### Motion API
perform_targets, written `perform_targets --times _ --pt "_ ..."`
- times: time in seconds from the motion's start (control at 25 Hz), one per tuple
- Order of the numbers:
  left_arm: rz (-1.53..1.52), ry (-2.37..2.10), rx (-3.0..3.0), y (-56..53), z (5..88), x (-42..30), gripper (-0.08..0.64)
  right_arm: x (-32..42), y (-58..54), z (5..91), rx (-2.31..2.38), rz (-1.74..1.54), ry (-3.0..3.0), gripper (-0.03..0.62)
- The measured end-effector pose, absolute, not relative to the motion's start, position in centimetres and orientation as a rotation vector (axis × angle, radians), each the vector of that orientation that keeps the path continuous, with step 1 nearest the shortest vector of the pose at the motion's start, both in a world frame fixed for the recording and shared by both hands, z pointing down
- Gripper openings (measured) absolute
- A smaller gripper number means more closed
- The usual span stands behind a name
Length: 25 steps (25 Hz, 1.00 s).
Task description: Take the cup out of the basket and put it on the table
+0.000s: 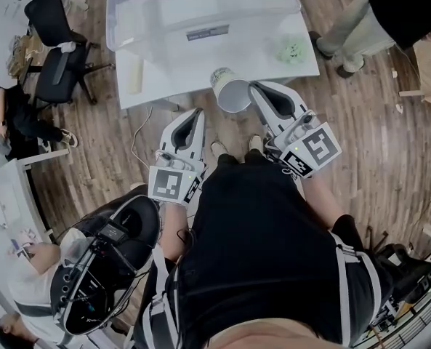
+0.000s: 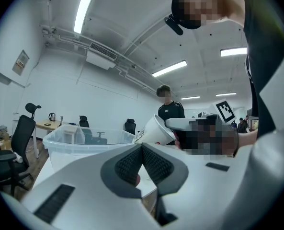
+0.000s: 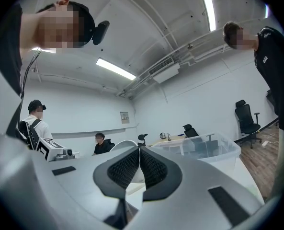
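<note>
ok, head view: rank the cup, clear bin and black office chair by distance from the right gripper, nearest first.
1. cup: gripped in the right gripper, on its left side.
2. clear bin: on the table, just beyond the cup, top centre.
3. black office chair: far off at upper left.

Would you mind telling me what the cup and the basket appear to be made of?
Cup: probably paper, matte white with print and a thin wall. Basket: clear, slightly glossy plastic; a chair shows through its wall in the left gripper view.
</note>
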<state>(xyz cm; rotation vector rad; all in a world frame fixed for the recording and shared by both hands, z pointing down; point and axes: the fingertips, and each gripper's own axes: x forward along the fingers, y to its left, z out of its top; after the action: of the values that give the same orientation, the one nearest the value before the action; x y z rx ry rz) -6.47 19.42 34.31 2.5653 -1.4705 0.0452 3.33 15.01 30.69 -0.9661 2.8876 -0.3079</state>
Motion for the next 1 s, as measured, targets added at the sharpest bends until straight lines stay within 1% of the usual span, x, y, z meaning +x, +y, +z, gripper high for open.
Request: perform_targets --times 0.44,1.0 --pt "0.043 -1.463 2.584 18.7 33.8 -2.6 0.017 6.2 15.1 31.4 -0.935 -0.309 2.911 0.021" --pt "0.062 -1.463 2.591 18.8 33.7 -1.7 0.017 7.2 15.2 31.7 -0.941 -0.310 2.915 0.023"
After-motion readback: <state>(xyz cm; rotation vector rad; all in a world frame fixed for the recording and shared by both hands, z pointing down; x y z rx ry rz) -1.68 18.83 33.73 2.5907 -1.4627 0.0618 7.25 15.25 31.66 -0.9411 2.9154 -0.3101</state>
